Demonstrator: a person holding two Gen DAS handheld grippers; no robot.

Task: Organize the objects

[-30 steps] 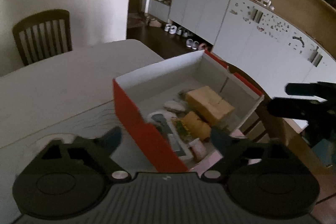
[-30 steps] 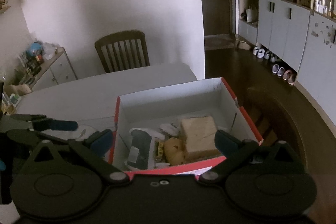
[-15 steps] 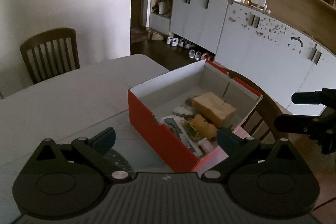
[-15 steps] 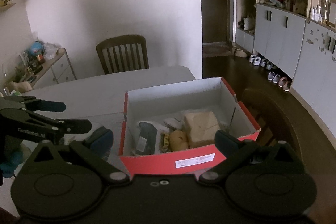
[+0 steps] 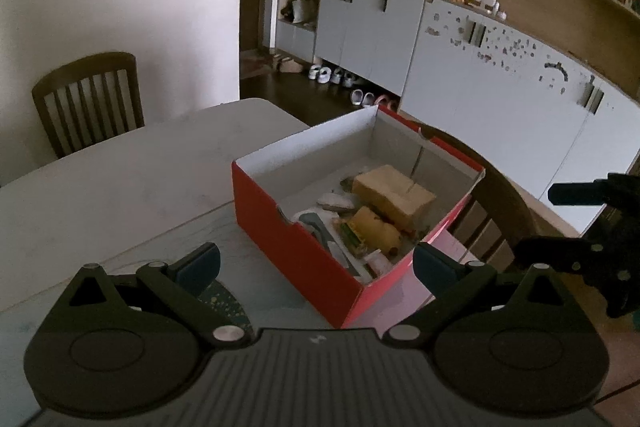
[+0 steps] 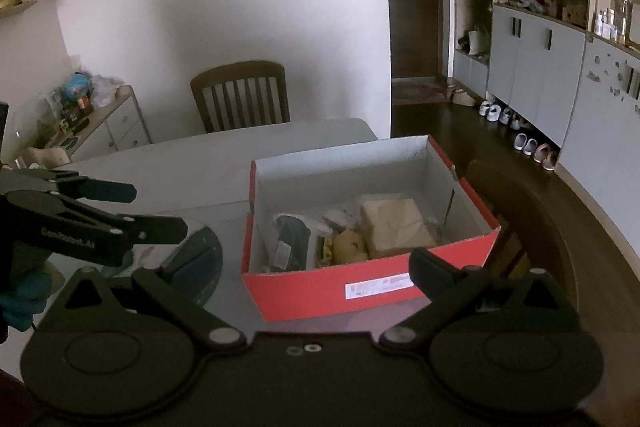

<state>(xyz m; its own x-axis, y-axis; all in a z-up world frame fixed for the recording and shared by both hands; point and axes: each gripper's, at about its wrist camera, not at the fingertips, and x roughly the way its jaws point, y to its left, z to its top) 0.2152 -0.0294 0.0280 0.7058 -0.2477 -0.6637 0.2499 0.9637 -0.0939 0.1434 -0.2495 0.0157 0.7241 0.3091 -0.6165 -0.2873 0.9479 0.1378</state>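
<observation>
The red cardboard box (image 6: 372, 291) stands open-topped on the white table (image 5: 120, 187), near the table edge closest to the grippers, and beyond it a dark wooden chair (image 6: 244, 95) stands at the far side of the table. The box holds several items grouped toward its near end: a tan paper-wrapped package (image 6: 396, 227), a yellow pouch (image 6: 350, 247) just beside it, and a grey-and-white packet (image 6: 292, 239) against the left wall as the right wrist camera sees it. The left gripper (image 5: 316, 263) is held above the table with its jaws spread wide and nothing between them; in its own view the near corner of the box lies between the two fingertips, without contact. The right gripper (image 6: 316, 267) is likewise spread wide and empty, and the labelled front wall of the box lies between and just beyond its fingertips, also without contact. In the right wrist view the left gripper appears at the left, above the table and clearly apart from the box. In the left wrist view the right gripper appears at the far right edge, past the box.
</observation>
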